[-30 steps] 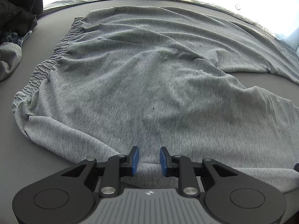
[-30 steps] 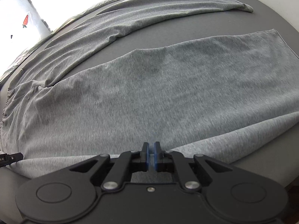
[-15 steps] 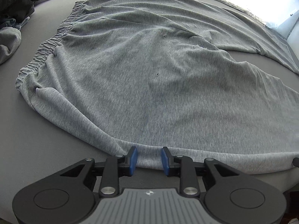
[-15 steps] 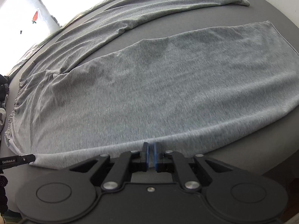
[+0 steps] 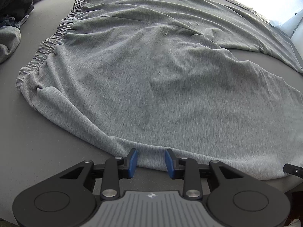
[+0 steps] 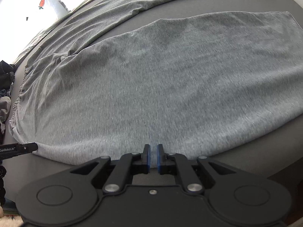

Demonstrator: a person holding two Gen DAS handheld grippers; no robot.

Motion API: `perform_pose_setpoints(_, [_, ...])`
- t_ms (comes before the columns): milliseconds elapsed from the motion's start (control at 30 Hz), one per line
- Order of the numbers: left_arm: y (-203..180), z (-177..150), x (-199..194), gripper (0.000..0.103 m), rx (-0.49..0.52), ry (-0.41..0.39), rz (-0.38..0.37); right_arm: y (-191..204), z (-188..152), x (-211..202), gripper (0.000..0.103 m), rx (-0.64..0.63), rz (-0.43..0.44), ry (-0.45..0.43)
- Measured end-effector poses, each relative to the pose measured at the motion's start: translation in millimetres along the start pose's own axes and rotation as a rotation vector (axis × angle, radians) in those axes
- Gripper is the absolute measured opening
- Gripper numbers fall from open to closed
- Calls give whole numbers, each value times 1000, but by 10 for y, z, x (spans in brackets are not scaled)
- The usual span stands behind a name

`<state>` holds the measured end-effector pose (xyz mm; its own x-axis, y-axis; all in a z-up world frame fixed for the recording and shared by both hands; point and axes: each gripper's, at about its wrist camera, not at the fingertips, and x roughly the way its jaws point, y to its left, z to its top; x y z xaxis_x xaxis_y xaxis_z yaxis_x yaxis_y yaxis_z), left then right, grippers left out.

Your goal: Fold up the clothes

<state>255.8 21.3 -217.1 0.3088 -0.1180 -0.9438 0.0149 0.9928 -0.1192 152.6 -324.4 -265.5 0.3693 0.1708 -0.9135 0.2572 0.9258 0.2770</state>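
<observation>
**Two grippers at the near hem of grey trousers on a grey table**

Two hand-held grippers stand at the near edge of one garment. The grey trousers (image 5: 161, 87) lie spread flat on the grey table (image 5: 37, 141), with the elastic waistband (image 5: 47, 47) at the far left and the two legs running to the right. The legs part at the crotch; a strip of bare table shows between them in the right wrist view.

Left gripper (image 5: 151, 160): positioned at the near hem of the trousers, toward the waistband end. Its jaws have just been opening. The blue pads (image 5: 132, 160) stand apart, with the fabric edge lying between them; neither pad presses on the cloth. The gripper is released.

Right gripper (image 6: 153, 158): positioned at the near hem of the near leg, further right. Its blue pads (image 6: 148, 158) are drawn nearly together, leaving only a narrow slit. The hem reaches the fingertips. Whether cloth is pinched in that slit cannot be told from the view.

The tip of the left gripper also shows at the left edge of the right wrist view, touching the near hem.

Small dark holes (image 5: 158, 73) mark the fabric near the crotch. A pile of dark and grey clothes (image 5: 11, 19) lies at the far left, apart from the waistband.
</observation>
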Motion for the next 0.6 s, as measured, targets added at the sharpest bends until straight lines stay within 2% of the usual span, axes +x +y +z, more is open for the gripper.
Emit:
perform_pose_setpoints(67, [21, 55, -58, 40, -26, -24, -9, -95, 97, -94, 11, 34, -3, -39])
perform_pose_setpoints(267, [33, 378, -131, 41, -105, -93, -20, -464, 583, -237, 19, 119, -17, -143])
perform_pose_setpoints(433, [-101, 682, -76, 43, -105, -135, 1, -769, 1019, -199, 24, 148, -46, -186])
perform_pose_setpoints(600, [-321, 1089, 77, 48, -112, -160, 21, -1043, 1643, -118, 31, 133, -90, -257])
